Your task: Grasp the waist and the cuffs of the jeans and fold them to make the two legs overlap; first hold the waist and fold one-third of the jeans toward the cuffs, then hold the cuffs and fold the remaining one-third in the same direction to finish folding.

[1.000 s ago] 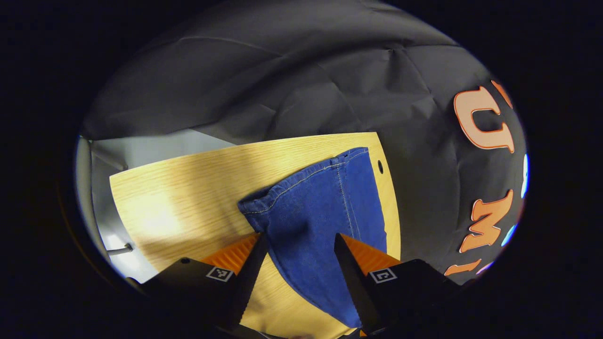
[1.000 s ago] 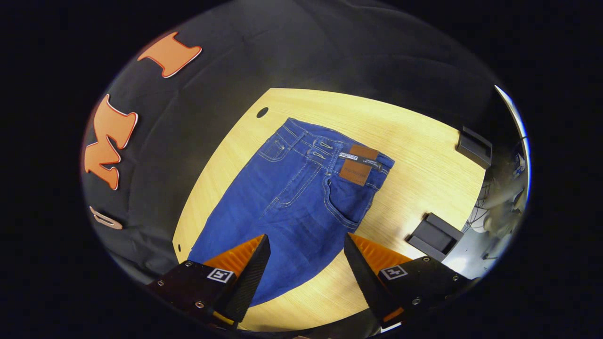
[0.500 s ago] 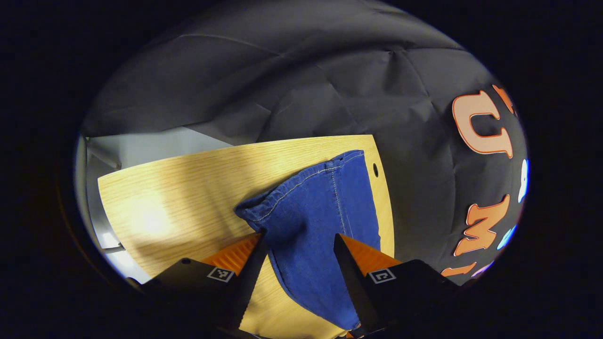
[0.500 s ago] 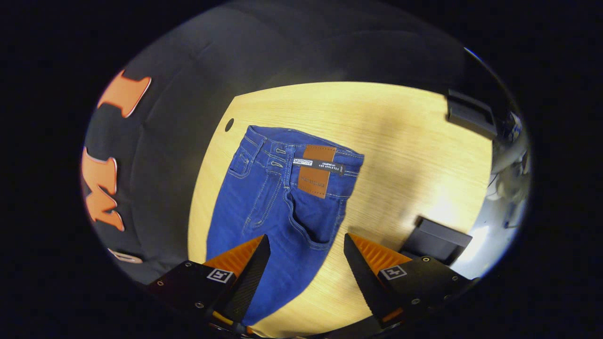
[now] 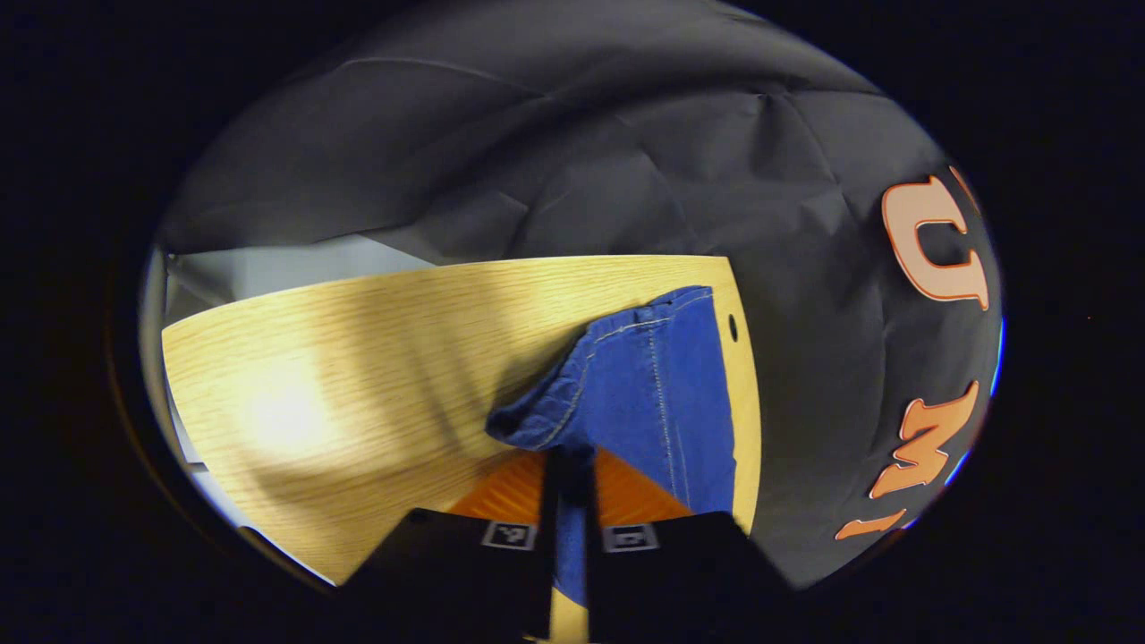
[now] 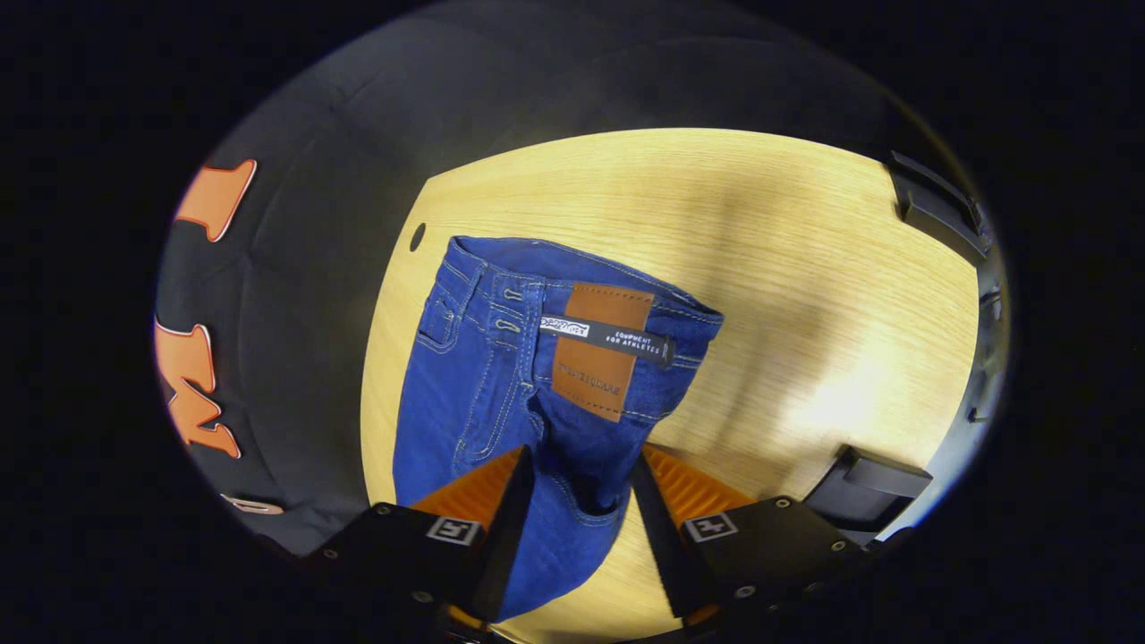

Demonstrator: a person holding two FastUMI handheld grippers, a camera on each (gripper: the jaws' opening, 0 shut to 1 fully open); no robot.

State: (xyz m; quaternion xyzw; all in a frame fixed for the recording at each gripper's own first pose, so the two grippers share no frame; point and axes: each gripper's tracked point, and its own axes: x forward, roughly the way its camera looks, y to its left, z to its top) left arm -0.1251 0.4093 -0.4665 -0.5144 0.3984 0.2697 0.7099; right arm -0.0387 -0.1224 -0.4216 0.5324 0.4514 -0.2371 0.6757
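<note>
Risk, cuff end: the left gripper (image 5: pixel 567 465), at the lower centre of the left gripper view, is clenched on a narrow pinch of the cuffs (image 5: pixel 572 385); judged from so small a bite, the denim could slip out when lifted, or only one leg's hem could come up, leaving the legs misaligned. Risk, waist end: the right gripper (image 6: pixel 575 478), at the lower centre of the right gripper view, has its jaws partly closed on either side of the hip area below the waist (image 6: pixel 581 286); whether both fingers already press the cloth cannot be told, and a grip this far below the waistband could let the band sag or fold crookedly. Item: jeans (image 6: pixel 501 394), blue denim with pale contrast stitching, lying on the light wooden table (image 6: pixel 760 250). In the left gripper view the cuff end sits right of centre, close to the table's right edge and a small round hole (image 5: pixel 733 327), the hem puckered and raised where it is gripped. In the right gripper view the waist sits at centre, a brown leather patch (image 6: pixel 595 349) with a dark tag strip on the band, belt loops and a pocket to its left, the legs running toward the lower left. Black brackets (image 6: pixel 863 487) stand at the table's right side, well apart from the jeans.
</note>
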